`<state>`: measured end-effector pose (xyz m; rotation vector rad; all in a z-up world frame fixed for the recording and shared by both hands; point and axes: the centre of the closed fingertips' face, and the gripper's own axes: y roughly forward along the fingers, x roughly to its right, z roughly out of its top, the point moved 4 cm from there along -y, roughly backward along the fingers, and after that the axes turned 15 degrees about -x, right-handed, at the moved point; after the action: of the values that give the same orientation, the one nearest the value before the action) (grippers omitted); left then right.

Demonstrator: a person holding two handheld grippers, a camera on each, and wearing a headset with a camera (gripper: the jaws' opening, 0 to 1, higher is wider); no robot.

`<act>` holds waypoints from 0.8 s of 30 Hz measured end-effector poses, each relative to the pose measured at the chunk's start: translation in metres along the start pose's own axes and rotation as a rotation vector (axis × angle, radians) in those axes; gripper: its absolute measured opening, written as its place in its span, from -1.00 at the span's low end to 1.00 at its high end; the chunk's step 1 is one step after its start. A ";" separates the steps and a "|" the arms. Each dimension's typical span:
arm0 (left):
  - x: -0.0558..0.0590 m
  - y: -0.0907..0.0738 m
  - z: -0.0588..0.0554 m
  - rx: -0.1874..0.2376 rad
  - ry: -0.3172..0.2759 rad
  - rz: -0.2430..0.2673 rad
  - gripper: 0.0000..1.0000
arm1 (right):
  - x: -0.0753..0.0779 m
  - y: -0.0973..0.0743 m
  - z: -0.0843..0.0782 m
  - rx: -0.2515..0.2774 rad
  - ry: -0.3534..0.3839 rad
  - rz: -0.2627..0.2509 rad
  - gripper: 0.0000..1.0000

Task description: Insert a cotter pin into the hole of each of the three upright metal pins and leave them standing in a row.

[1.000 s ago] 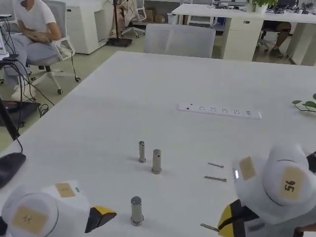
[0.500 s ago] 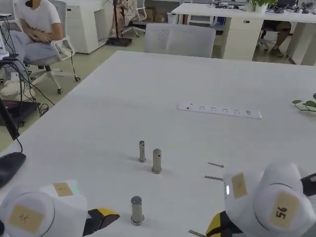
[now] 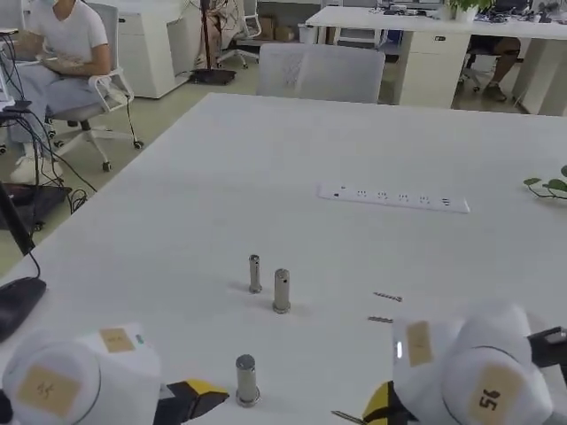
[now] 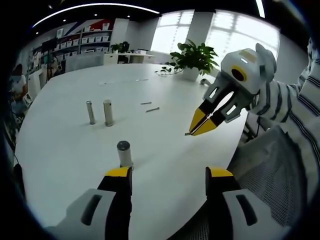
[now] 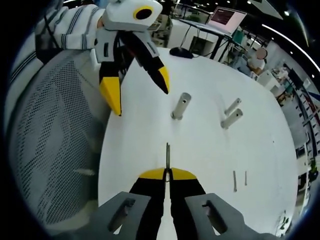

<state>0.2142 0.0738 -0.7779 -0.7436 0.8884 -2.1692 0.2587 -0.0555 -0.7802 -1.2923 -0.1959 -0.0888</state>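
My right gripper point(image 5: 168, 173) is squeezed shut on one thin cotter pin point(image 5: 167, 154). The pin sticks straight out past the yellow tips, toward 12 o'clock in the right gripper view. The left gripper view shows this from the side: the held pin is up in the air, off the white table point(image 4: 65, 150).

My left gripper point(image 4: 169, 173) is wide open and holds nothing. In its own view, one jaw tip sits just at 6 o'clock of the nearest metal pin point(image 4: 123, 152), and I cannot tell there if they touch. The head view shows a small gap between that tip and the pin.

I count three metal pins, and all of them stand up. The other two metal pins point(image 3: 255, 273) point(image 3: 281, 290) stand close together, at about 12 o'clock from the nearest one. In the right gripper view I can see a small hole near the top of the nearest one.

I count three cotter pins. One is in my right gripper. Two loose cotter pins point(image 3: 387, 297) point(image 3: 380, 320) lie flat on the table, at about 3 o'clock from the pair of metal pins.

The head view shows a white power strip point(image 3: 394, 198) farther up the table, toward 12 o'clock. The left gripper view shows a green plant point(image 4: 192, 55) at the far end.
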 end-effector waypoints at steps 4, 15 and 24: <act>0.001 0.001 0.002 0.009 -0.002 -0.010 0.13 | 0.001 0.001 0.004 0.002 -0.011 -0.016 -0.95; 0.003 0.002 0.009 0.049 -0.036 -0.041 0.02 | -0.003 0.004 0.009 0.005 -0.036 -0.059 -0.95; 0.007 0.007 0.016 0.058 -0.030 -0.065 -0.11 | -0.004 0.003 0.013 0.021 -0.045 -0.089 -0.95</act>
<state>0.2240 0.0587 -0.7713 -0.7842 0.7927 -2.2250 0.2545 -0.0421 -0.7804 -1.2657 -0.2923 -0.1330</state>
